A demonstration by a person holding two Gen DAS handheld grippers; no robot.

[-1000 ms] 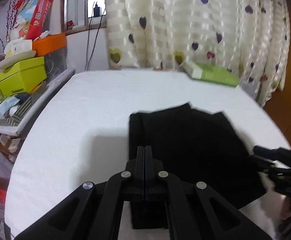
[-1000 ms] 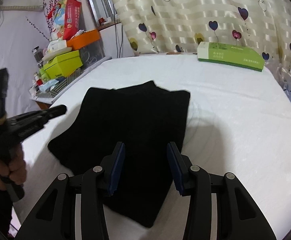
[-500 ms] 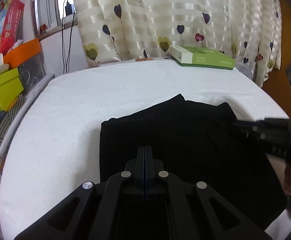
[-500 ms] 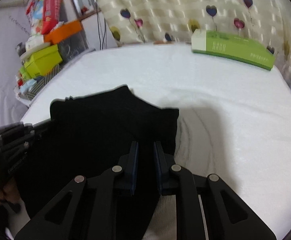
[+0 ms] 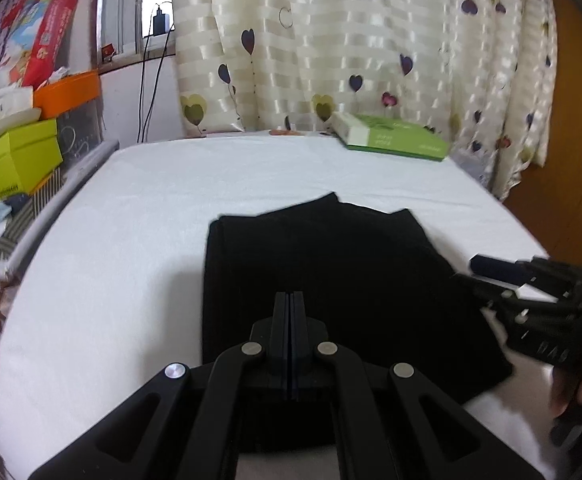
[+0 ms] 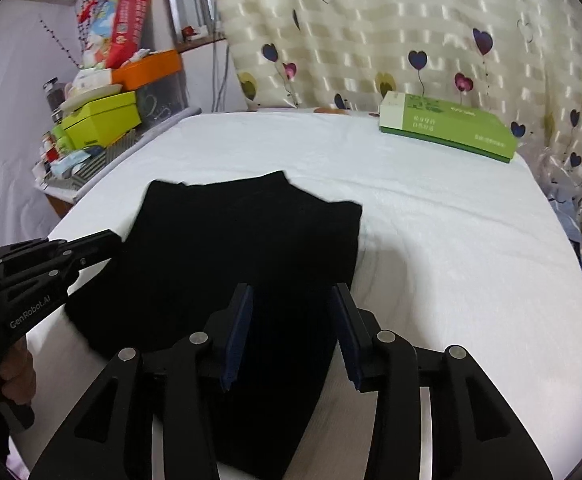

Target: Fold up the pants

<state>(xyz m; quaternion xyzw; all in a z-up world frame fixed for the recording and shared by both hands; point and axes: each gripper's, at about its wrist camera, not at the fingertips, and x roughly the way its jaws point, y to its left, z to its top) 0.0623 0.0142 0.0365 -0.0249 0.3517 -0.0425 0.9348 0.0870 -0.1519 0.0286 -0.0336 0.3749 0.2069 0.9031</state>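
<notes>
**Two grippers are hanging over one folded pair of pants**

Two tools are working here. Nearest, the left gripper (image 5: 290, 300) is staying clenched, its jaws pressed together with no cloth visible between them. The right gripper (image 6: 291, 320) is standing released, jaws apart. One black pair of pants (image 6: 243, 248) is lying folded on the white bed (image 6: 431, 240), stretching toward 12 o'clock from both grippers, long axis running near to far. Both seem equally near. Far at 1 o'clock, one green box (image 6: 447, 126) is resting.

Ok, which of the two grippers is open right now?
The right gripper: its fingers stand apart over the black pants. The left gripper has its fingers pressed together.
</notes>
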